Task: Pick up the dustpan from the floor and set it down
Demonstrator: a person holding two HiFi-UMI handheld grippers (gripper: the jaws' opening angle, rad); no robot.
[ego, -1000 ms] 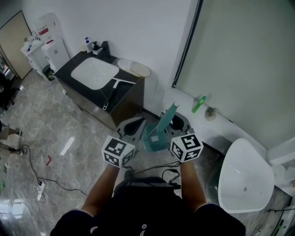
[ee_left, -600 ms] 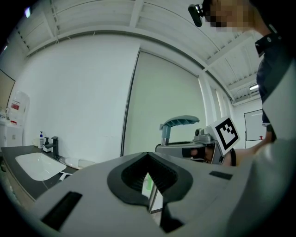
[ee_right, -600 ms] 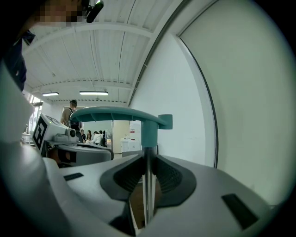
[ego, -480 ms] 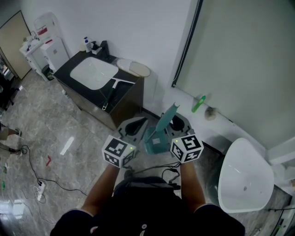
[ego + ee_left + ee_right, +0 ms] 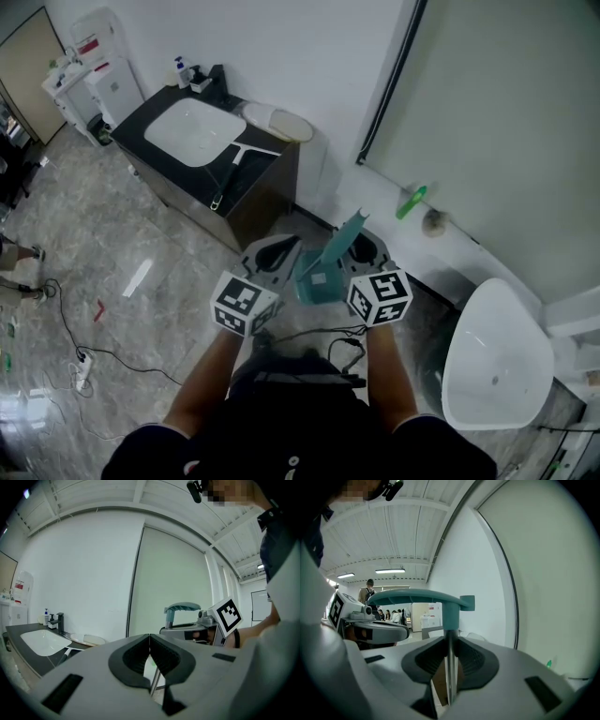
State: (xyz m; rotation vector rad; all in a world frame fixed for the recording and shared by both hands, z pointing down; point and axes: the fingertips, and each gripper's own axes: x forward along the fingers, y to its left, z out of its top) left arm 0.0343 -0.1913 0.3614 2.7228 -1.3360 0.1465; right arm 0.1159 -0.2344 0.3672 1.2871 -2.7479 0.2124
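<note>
Right gripper (image 5: 450, 660): clamped on the thin upright stem of the teal dustpan (image 5: 319, 281), so the pan hangs handle-up, apparently off the floor (image 5: 169, 272). Left gripper (image 5: 150, 656): pinched closed, empty, just beside it. Judged: carrying; set-down not yet done. Dark tabletop (image 5: 262, 178) with sink beyond.

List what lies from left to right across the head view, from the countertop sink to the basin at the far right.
white sink → left claw → dustpan → green object → white basin
</note>
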